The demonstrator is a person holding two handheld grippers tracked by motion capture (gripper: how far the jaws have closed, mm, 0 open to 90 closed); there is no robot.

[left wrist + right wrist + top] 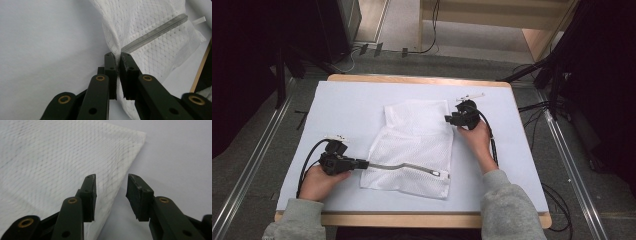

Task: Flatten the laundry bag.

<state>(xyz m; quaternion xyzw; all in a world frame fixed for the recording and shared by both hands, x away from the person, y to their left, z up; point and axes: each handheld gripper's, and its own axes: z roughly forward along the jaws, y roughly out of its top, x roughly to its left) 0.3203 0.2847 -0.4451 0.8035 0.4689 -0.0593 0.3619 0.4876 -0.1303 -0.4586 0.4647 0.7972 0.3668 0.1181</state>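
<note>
Mesh bag [414, 150] lies flat mid-table, zipper [407, 166] looks fully closed. Left hand-held gripper [362, 163] at 9 o'clock, clamped on the zipper-end corner. Right hand-held gripper [449, 118] at 2 o'clock, jaws parted, edge let go. Remaining, I'd guess: unzipping.

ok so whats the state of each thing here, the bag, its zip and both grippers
mesh laundry bag: lying flat on the table, far end folded over
zip: closed along the near edge, as far as it shows
left gripper: shut on the bag's edge at the zip's end
right gripper: open, jaws either side of the bag's edge, pads not pressing on it
table: covered with a white sheet
</note>
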